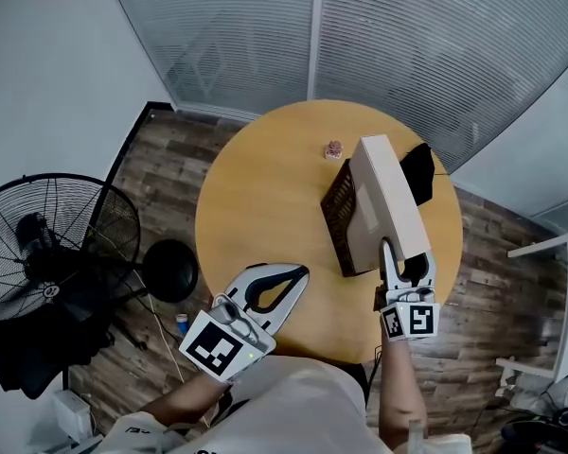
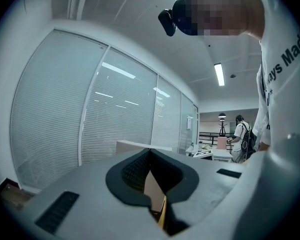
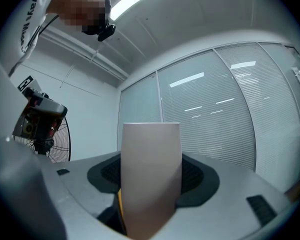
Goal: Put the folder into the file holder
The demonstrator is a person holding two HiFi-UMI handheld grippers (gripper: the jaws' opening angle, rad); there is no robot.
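On the round wooden table [image 1: 265, 206] stands a dark mesh file holder [image 1: 337, 218]. A tan folder [image 1: 388, 201] is tilted over the holder's right side, its lower end near the table's front edge. My right gripper [image 1: 398, 261] is shut on that lower end. In the right gripper view the folder [image 3: 150, 174] fills the space between the jaws of the right gripper [image 3: 150, 199]. My left gripper [image 1: 298, 274] hovers at the table's front left, shut and holding nothing. In the left gripper view the left gripper [image 2: 159, 209] has its jaw tips together, and the folder's top edge [image 2: 132, 145] shows beyond.
A small pinkish object [image 1: 334, 148] and a black object [image 1: 418, 173] sit at the far side of the table. A black standing fan [image 1: 57, 244] and a round black base [image 1: 170, 270] are on the floor to the left. White furniture [image 1: 559, 253] is at the right.
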